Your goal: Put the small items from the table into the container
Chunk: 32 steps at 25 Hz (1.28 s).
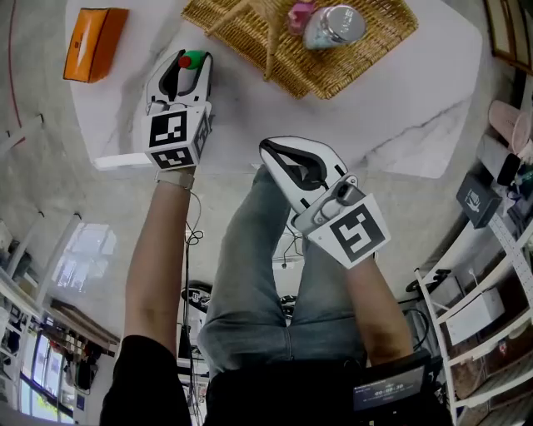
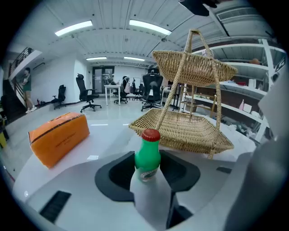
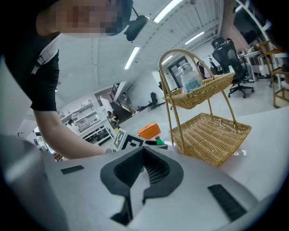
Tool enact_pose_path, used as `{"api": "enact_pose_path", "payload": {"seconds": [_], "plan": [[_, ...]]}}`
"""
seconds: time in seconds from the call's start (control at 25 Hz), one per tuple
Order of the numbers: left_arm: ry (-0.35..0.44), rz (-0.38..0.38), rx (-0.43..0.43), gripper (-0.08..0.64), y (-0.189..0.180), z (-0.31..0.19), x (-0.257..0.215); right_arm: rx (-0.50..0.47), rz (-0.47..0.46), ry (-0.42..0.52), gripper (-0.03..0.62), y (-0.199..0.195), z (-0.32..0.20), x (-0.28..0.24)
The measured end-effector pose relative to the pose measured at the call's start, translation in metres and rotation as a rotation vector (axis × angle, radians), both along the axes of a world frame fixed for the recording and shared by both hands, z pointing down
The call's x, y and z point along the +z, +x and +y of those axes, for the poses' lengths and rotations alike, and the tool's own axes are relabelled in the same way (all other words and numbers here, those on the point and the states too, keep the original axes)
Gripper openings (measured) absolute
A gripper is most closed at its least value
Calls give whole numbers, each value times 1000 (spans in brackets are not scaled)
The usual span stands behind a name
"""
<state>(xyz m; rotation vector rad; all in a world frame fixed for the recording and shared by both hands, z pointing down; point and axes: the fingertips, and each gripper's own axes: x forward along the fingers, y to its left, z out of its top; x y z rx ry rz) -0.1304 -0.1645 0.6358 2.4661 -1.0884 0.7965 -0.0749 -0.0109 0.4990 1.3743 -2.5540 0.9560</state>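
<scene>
The white marble-patterned table (image 1: 391, 108) fills the top of the head view. On its far side, at 12 o'clock, stands the two-level woven wicker basket with a tall handle (image 1: 241, 37). In its upper tray lies a clear glass jar with a silver lid (image 1: 333, 25), and just beside the jar, at its 9 o'clock, is a small pink item (image 1: 300, 15) that I cannot identify. The orange rectangular box (image 1: 94, 42) lies at 10 o'clock on the table, well apart from the basket.

The left gripper (image 1: 188, 66) is over the near part of the table, at 11 o'clock from the picture's centre. Its jaws are pinching the small green plastic bottle with a red cap (image 2: 147, 155), one dark pad on each side of it. The bottle is upright and outside the basket, which is at its 1 o'clock.

The right gripper (image 1: 266, 148) is off the table, above the person's jeans. Its jaws are pressed together at the tips, with nothing between them.
</scene>
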Motion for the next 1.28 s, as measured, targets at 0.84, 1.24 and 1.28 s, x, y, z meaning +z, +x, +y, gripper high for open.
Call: {"api": "enact_pose_path", "payload": {"seconds": [0.84,1.24,1.28], "plan": [[66,11,-48,173,4,18,-55,-26,-9,32,9,23,3,-22],[139,35,-70,172,36,44,-129,-98,-10,70,9,56,15,-50],[146,40,-74,172,40,45,-137,-106,-7,80,9,61,15,-54]]}}
